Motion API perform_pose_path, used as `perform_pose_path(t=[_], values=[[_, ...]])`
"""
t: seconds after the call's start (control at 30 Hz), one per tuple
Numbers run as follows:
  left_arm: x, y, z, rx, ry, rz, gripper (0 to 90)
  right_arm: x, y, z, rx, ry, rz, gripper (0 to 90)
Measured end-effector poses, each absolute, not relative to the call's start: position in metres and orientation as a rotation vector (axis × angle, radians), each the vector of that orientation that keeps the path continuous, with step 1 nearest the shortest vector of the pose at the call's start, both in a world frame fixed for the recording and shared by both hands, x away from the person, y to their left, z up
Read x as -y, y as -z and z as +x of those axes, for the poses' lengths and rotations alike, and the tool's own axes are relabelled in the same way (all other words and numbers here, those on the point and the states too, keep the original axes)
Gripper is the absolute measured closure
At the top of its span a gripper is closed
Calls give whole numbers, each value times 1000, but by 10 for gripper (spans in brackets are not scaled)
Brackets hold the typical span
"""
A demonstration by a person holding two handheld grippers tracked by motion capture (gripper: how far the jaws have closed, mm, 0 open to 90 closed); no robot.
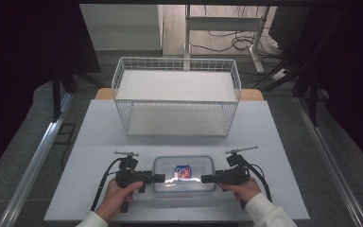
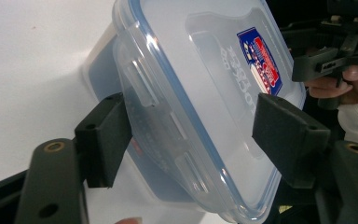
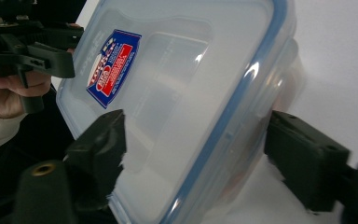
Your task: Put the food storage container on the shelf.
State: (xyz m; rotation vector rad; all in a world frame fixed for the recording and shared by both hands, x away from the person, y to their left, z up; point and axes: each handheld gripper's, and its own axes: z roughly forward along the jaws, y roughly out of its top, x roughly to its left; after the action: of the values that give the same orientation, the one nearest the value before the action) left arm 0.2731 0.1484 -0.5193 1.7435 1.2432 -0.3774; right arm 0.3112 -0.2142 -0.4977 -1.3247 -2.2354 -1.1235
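Note:
A clear plastic container (image 1: pixel 184 175) with a blue-sealed lid and a red-and-blue label lies on the white table, near its front edge. My left gripper (image 1: pixel 159 178) points at its left end and my right gripper (image 1: pixel 206 178) at its right end. In the left gripper view my left gripper (image 2: pixel 193 130) straddles the container (image 2: pixel 200 70), one pad beside its clip wall and the other over the lid. In the right gripper view my right gripper (image 3: pixel 196 144) straddles the container's (image 3: pixel 191 70) opposite edge the same way. Neither gripper's pads visibly press.
A white wire basket (image 1: pixel 177 100) with a flat shelf stands behind the container at the table's (image 1: pixel 99 127) far side. A bare strip of table separates the two. Dark curtains hang at both sides. The table's front edge runs just under the hands.

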Motion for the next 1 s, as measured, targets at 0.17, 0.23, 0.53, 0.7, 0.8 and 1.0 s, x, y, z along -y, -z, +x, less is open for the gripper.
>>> perform_pose_path(t=[0.17,0.23,0.53,0.7,0.8,1.0], values=[[-149,517,271,-1249,370,1735,320,221,495,308,2210,1150,-1348,326],[-150,515,269,-1246,366,1739,340,222,493,307,2195,1149,-1359,355],[-152,507,262,-1239,344,1739,415,226,485,300,2185,1172,-1376,439],[-154,502,258,-1230,319,1742,450,229,482,299,2172,1204,-1374,480],[-154,500,256,-1232,314,1746,455,229,481,298,2166,1213,-1381,487],[-153,496,254,-1218,283,1771,462,229,478,296,2159,1234,-1382,502]])
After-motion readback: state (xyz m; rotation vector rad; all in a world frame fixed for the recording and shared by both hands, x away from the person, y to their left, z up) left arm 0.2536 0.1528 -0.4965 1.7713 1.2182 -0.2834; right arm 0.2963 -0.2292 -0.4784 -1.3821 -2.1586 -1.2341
